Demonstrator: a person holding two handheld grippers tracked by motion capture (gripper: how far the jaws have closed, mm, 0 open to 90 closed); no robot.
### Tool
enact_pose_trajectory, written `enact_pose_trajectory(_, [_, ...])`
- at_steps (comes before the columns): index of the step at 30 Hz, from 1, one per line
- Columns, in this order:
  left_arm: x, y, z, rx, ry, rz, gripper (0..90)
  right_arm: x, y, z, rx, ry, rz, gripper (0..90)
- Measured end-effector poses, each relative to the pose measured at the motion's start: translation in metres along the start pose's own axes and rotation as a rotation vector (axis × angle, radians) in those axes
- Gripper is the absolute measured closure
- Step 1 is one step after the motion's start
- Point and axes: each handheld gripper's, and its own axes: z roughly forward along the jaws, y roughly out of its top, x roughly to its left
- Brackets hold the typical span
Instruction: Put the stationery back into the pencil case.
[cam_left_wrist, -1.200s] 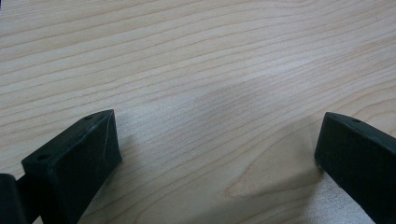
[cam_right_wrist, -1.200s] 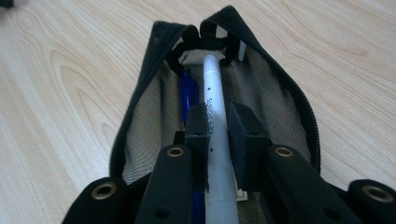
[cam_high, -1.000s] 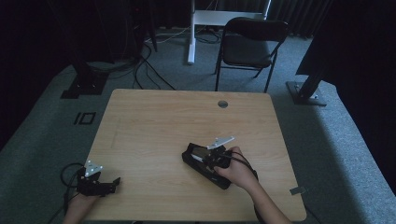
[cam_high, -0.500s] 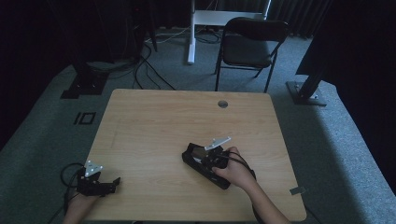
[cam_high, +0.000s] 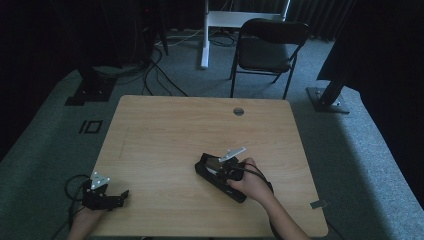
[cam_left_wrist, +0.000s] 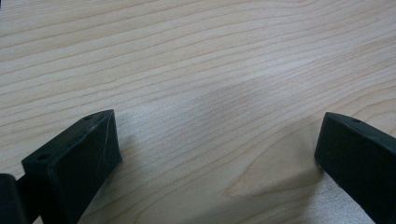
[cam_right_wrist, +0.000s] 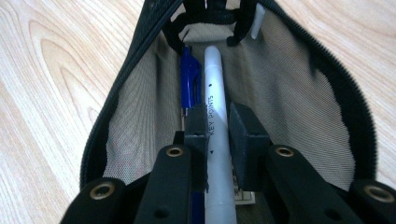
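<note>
A pale grey pen (cam_right_wrist: 215, 121) printed "KEY POINTS" lies lengthwise inside an open black pencil case (cam_right_wrist: 322, 70) with mesh lining, beside a blue pen (cam_right_wrist: 189, 84), on the wooden bench (cam_high: 165, 135). The right hand-held gripper (cam_right_wrist: 218, 128) pinches the grey pen's barrel between its pads. The left hand-held gripper (cam_left_wrist: 217, 149) rests spread wide on bare wood.

Left gripper (cam_high: 121, 196) low at near left, jaws wide apart. Right gripper (cam_right_wrist: 218, 126) jaws closed, hand (cam_high: 250, 180) gripping it.
</note>
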Motion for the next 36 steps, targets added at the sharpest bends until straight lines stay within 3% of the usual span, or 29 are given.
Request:
enact_pose_trajectory(8, [0.000, 0.000, 0.000, 0.000, 0.000, 0.000, 0.1, 0.001, 0.002, 0.002, 0.031, -0.005, -0.014, 76.9])
enact_pose_trajectory(14, [0.000, 0.000, 0.000, 0.000, 0.000, 0.000, 0.1, 0.002, 0.002, -0.001, 0.023, 0.001, -0.014, 75.3])
enact_pose_trajectory(36, [0.000, 0.000, 0.000, 0.000, 0.000, 0.000, 0.1, -0.004, 0.009, -0.042, -0.139, 0.012, 0.012, 68.7])
